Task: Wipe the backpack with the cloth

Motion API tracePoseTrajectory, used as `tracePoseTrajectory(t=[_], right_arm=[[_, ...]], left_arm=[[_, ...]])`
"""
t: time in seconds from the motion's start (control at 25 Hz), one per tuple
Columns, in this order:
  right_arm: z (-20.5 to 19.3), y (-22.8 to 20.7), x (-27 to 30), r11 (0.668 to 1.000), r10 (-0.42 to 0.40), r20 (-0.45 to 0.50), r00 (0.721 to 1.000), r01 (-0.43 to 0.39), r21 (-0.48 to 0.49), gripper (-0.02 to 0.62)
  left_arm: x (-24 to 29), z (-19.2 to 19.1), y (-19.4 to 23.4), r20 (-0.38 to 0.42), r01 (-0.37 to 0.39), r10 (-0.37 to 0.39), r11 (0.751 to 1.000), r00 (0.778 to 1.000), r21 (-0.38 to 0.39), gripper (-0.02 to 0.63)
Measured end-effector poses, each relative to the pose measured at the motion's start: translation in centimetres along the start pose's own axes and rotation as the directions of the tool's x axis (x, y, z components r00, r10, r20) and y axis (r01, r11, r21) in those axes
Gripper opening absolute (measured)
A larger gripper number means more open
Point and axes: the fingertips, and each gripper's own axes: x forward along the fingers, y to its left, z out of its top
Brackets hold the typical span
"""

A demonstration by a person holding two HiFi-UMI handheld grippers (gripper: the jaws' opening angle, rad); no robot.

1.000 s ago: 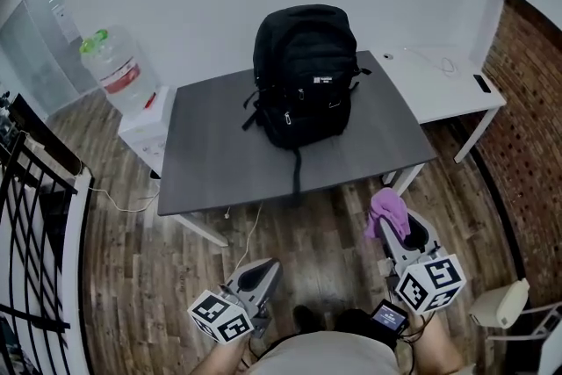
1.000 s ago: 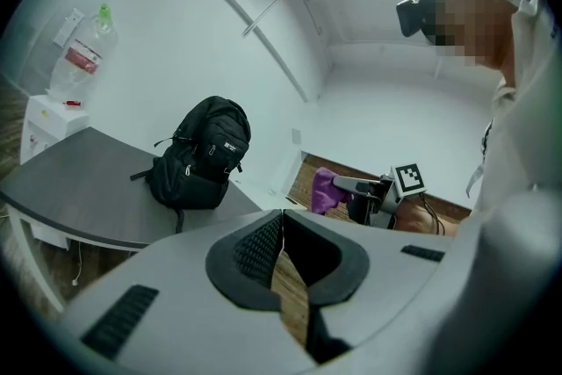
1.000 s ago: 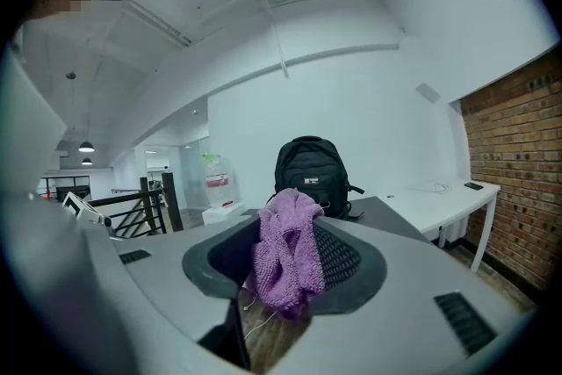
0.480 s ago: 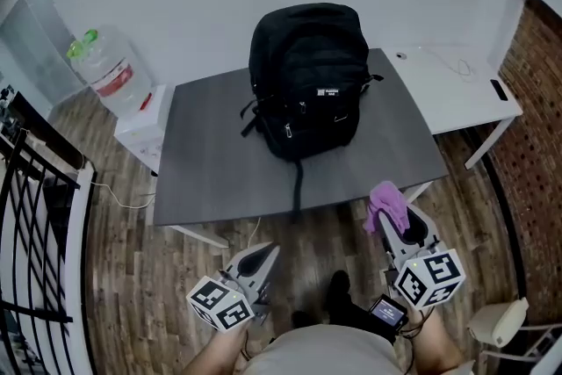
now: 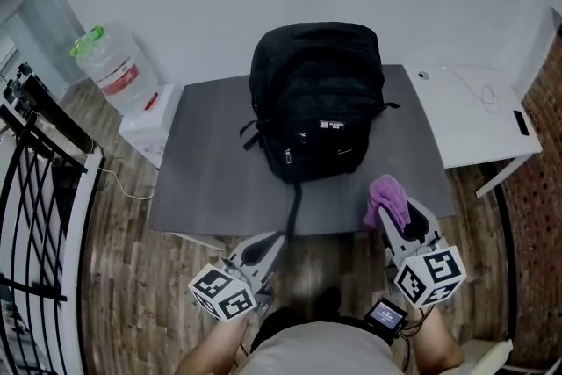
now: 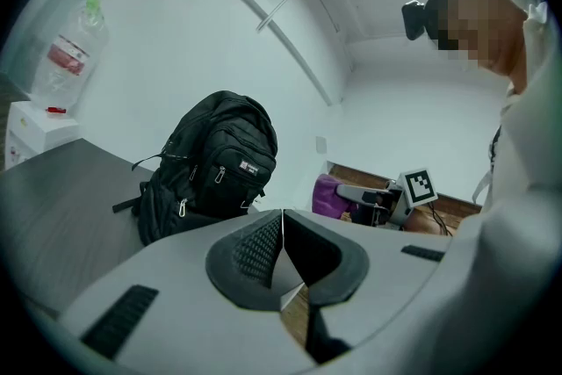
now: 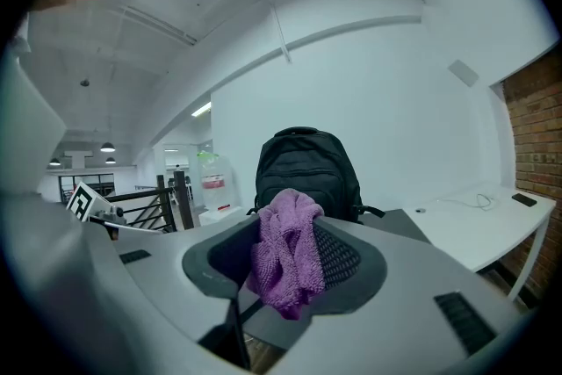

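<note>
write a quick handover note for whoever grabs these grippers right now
left gripper: shut, empty, low at the table's near edge.
right gripper: shut on the purple cloth.
backpack: upright on the grey table, front facing you, cloth not touching it.
Done: cloth is in the gripper.
Left: all the wiping.
</note>
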Motion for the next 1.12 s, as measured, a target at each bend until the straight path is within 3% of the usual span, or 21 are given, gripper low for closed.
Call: tracePoseTrajectory(t=[0.32,0.8,1.12], right_arm=[[2.7,-0.1,4.9,0.999,0.025,0.025,0.999,-0.024,-0.038,0.173],[8.7,2.4,12.1,0.994,-0.067,0.143,0.987,0.078,-0.075,0.173],[12.4,3.7,14.9,0.986,-0.07,0.175,0.982,0.094,-0.136,0.173]], left_arm=[[3.3,2.5,2.4,-0.001,0.028,-0.028,0.999,1.0,0.022,0.006],[6.0,8.7,9.0,-0.021,0.169,-0.168,0.982,0.986,0.079,0.006],[7.0,11.7,10.5,-0.006,0.219,-0.22,0.969,0.976,0.111,0.006]])
